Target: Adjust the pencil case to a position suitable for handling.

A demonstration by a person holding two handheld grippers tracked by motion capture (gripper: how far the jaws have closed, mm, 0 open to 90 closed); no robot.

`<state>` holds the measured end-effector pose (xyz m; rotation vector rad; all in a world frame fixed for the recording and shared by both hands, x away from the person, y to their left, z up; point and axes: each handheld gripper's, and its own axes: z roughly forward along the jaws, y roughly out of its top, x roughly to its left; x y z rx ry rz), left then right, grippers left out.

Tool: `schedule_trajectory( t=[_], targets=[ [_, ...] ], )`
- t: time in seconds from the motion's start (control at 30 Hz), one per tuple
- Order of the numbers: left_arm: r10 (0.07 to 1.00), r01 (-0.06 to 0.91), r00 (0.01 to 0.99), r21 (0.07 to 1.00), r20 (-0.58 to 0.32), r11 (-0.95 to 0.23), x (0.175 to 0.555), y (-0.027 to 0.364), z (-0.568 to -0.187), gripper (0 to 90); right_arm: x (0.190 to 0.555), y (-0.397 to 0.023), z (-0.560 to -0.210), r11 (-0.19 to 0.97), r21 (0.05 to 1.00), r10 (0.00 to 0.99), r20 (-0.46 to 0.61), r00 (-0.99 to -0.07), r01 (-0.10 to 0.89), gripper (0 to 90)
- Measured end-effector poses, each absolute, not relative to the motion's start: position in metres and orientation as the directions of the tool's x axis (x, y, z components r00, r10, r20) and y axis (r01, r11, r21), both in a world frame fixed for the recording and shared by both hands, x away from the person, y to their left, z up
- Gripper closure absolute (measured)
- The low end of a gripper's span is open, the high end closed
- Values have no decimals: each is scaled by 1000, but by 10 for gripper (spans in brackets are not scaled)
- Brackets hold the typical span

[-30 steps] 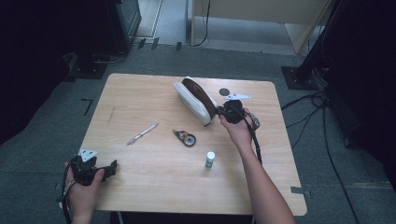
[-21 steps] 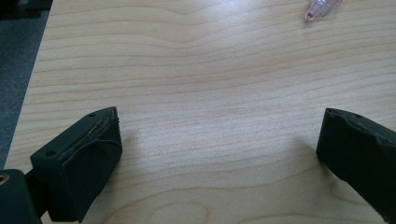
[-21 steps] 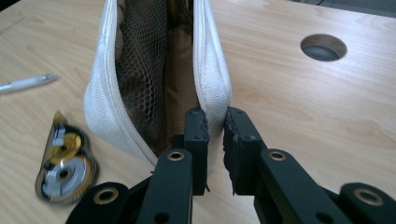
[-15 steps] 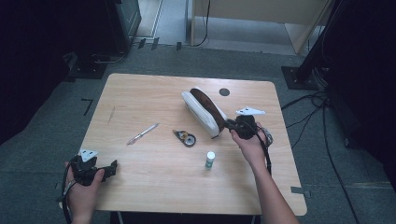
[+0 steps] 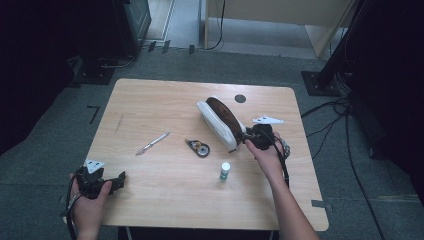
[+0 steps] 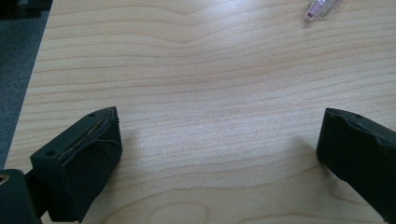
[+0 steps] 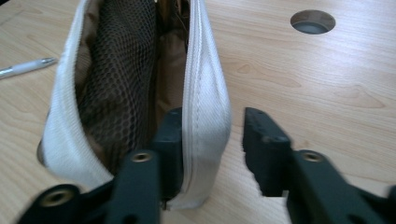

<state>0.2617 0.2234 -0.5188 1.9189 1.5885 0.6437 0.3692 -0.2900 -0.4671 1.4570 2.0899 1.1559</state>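
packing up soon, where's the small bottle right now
In the high view the small bottle stands on the table's near right part, just in front of the pouch.

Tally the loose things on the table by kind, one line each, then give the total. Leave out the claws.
Pouch: 1 (white, zip open)
Pen: 1
Tape roll: 1
Small bottle: 1 (white cap, upright)
Total: 4

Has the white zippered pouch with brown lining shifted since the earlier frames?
Yes. The white pouch slid toward the table's right edge, ending below the round table hole.
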Motion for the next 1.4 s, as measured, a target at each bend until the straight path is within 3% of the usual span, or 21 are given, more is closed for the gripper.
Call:
schedule_trajectory(
  t=[0.07,0.2,0.53,0.9,1.0,1.07,1.13,1.27,1.4],
  targets=[
    [983,713,183,687,11,-141,262,223,-519,3,372,-287,-469,135,772,888,184,-421,621,718],
    [983,714,183,686,11,-140,262,223,-519,2,371,-285,-469,158,778,874,175,-453,607,765],
    [983,714,182,686,12,-140,262,223,-519,3,358,-288,-463,288,781,796,126,-591,555,787],
    [983,714,182,686,12,-141,262,223,-519,3,351,-314,-467,327,743,709,215,-672,583,789],
    [983,714,182,686,11,-140,262,223,-519,3,352,-316,-467,322,743,719,212,-661,588,759],
    [983,714,182,686,12,-140,262,223,-519,2,355,-309,-469,307,739,749,202,-631,600,603],
    [984,713,181,687,11,-138,262,223,-519,2,358,-301,-475,340,729,753,167,-636,594,599],
    [983,713,181,688,11,-139,262,223,-519,3,361,-293,-482,327,736,751,178,-636,592,796],
    [983,713,181,687,11,-139,262,223,-519,3,363,-292,-484,328,747,738,179,-651,578,838]
  ],
)
